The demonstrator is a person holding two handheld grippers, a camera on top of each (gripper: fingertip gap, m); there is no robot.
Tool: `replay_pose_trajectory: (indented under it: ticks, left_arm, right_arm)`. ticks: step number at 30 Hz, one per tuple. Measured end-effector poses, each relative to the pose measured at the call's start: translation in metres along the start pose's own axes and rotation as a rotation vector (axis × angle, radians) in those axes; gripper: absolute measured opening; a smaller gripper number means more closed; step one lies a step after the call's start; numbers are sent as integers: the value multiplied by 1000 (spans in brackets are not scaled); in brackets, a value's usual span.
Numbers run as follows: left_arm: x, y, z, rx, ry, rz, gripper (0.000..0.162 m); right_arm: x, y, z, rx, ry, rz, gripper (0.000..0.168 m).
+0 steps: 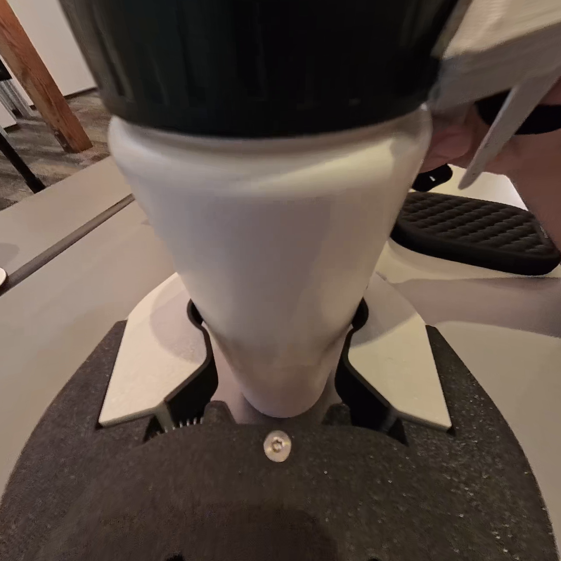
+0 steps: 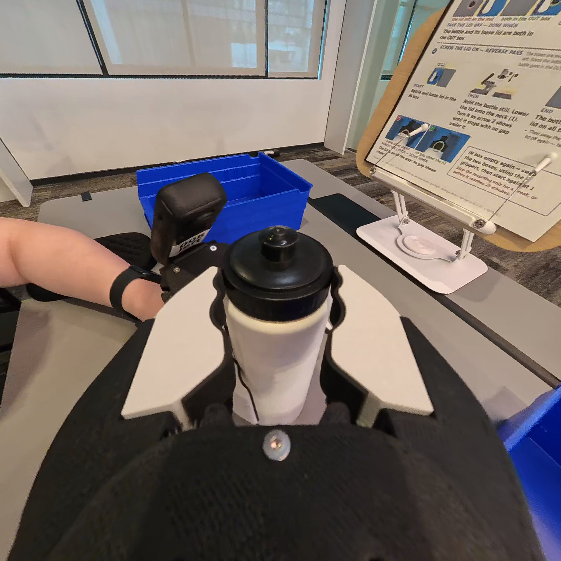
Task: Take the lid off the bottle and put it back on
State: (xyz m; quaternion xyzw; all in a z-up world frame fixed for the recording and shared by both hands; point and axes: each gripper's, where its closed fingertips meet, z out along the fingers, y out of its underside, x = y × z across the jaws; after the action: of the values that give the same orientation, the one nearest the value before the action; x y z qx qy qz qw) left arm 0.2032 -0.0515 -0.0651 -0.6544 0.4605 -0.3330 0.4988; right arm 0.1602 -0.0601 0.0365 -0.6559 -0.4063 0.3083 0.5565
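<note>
While my left gripper (image 1: 277, 340) clamps the white bottle (image 1: 267, 258) low | right gripper (image 2: 277, 300) closed around its black lid (image 2: 277, 273) | blue bin (image 2: 224, 194) behind bottle

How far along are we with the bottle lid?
Done: the left gripper clamps the white bottle low on its body. In hand: the right gripper closes on the black lid, seated with no visible gap. Left, it seems: unscrewing, then refitting.

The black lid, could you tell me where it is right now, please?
The black lid is on the white bottle, centre of the right wrist view, between the right gripper's fingers, in front of the blue box.
</note>
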Motion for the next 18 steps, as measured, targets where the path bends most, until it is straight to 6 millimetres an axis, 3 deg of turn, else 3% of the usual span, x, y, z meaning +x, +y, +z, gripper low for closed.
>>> replay_pose_trajectory:
  ticks: [15,16,17,18]
  left_arm:
    - [-1,1,-1,-18,-19,-10,99]
    - [-1,0,-1,-13,-15,-23,99]
    - [1,-1,-2,-1,8,-48,99]
    - [2,-2,-4,9,32,-86,99]
  right_arm:
    - [1,2,-1,26,79,-14,68]
    - [4,8,-1,13,115,-13,73]
    - [8,15,0,5,156,-1,91]
    - [11,21,0,15,183,19,94]
